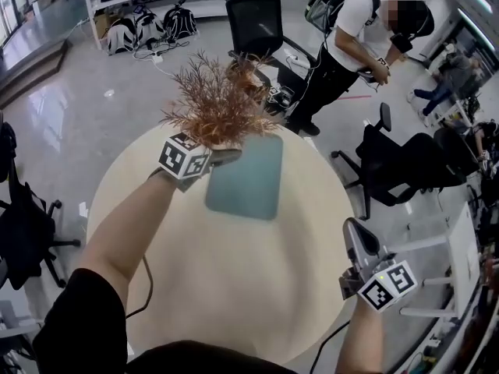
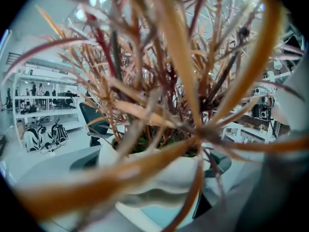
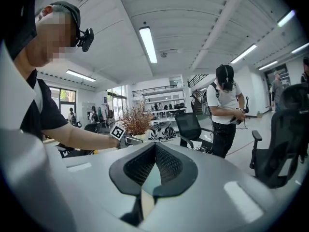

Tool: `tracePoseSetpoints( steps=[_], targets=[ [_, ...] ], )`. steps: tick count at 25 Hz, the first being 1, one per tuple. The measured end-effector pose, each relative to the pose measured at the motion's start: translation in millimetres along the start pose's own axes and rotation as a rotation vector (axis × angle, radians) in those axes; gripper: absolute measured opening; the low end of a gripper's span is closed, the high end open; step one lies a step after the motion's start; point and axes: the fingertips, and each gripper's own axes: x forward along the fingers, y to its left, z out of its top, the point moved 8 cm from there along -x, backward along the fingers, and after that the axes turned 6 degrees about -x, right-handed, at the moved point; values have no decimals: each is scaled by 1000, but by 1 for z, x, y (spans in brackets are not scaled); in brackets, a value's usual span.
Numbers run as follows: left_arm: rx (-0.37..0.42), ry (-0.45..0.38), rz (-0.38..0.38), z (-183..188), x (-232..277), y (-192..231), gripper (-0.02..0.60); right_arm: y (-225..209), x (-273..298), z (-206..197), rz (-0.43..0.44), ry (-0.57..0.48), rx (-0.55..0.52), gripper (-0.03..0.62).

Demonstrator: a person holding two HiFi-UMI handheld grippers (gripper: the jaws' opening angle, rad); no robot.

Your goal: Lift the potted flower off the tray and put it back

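**A:** One gripper is doing the work. Our left gripper [image 1: 221,157] is clamped on the potted flower [image 1: 218,107], which hangs over the far left corner of the tray [image 1: 249,181].

**B:** Is it clear of the tray? From our head view we can't be sure.

**A:** The left gripper view helps. The white pot [image 2: 164,178] fills the view, and we see its underside with the teal tray [image 2: 159,219] below it and a shadow between. We judge it to be lifted. The jaws themselves are lost behind the stems, so we take the grip from the pot hanging there.

**B:** And our right gripper [image 1: 355,236]?

**A:** It is well off to the right, past the edge of the table [image 1: 234,287]. Its own view shows the jaws of the right gripper [image 3: 154,151] drawn together with nothing between them.

**B:** So we are at the top of the lift, and putting it back is what's left.

**A:** We think so. The next move calls for bringing the pot in over the middle of the tray. Then we lower it upright until the base sits flat, and only then let the jaws go.
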Motion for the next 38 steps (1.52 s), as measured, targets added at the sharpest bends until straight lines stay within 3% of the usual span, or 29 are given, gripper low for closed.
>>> tracePoseSetpoints(
  steps=[24, 38],
  targets=[
    [0, 116, -71, -53, 126, -66, 534, -74, -75, -53, -120, 17, 51, 15],
    [56, 205, -57, -100, 167, -67, 534, -92, -84, -79, -150, 40, 84, 15]
  ],
)
